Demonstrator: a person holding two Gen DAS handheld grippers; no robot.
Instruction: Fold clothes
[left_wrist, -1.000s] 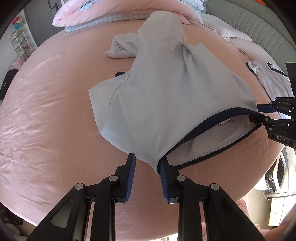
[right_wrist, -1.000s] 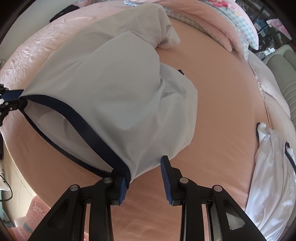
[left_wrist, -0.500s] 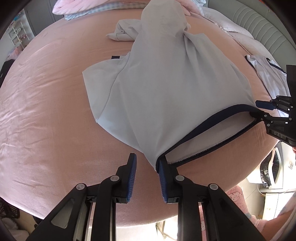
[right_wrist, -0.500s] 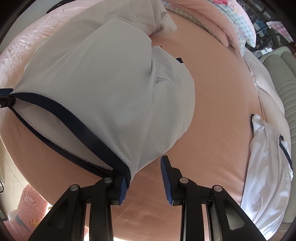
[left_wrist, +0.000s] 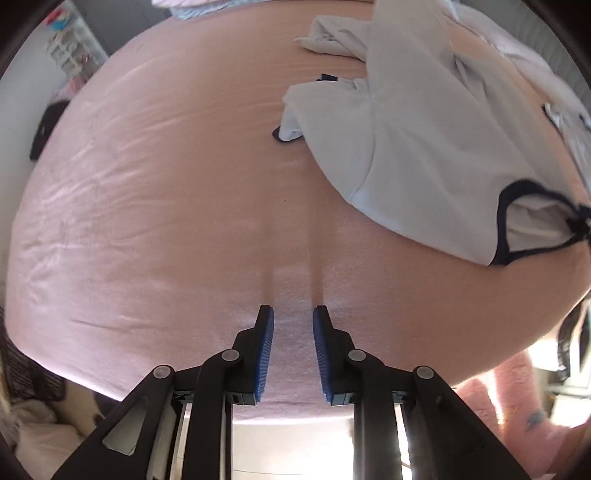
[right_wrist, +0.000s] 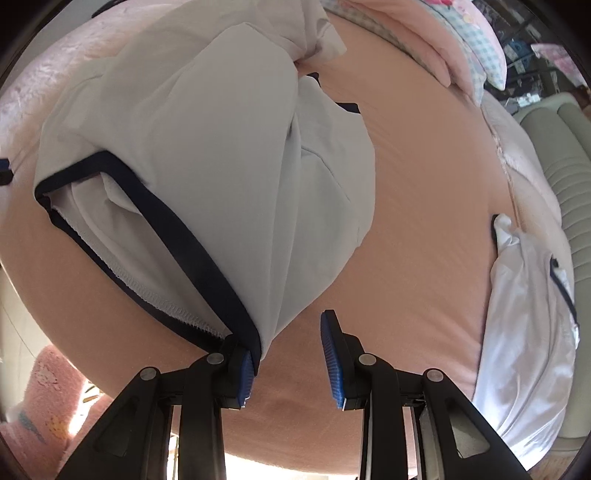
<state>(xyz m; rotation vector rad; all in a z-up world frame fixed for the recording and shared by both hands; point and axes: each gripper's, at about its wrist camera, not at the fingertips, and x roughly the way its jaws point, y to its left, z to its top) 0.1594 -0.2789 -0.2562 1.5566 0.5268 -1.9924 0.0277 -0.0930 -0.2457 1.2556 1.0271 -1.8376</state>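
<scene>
My left gripper (left_wrist: 293, 325) has let go of the hem and is now hanging over bare pink sheet (left_wrist: 166, 221), its fingers apart and holding nothing. The grey garment (left_wrist: 424, 147) is lying to its right on the bed, with its dark-trimmed hem (right_wrist: 177, 229) sagging open. My right gripper (right_wrist: 291, 339) is showing a wide gap between its fingers; the hem corner is lying against the left finger (right_wrist: 243, 373), and I cannot tell if it is really pinched. Nothing is standing between my left fingers and the sheet. I am counting two garments: the grey one and one white garment (right_wrist: 528, 332) near the bed's right edge. One stack of pink and checked pillows (right_wrist: 461, 40) is lying at the far end.
</scene>
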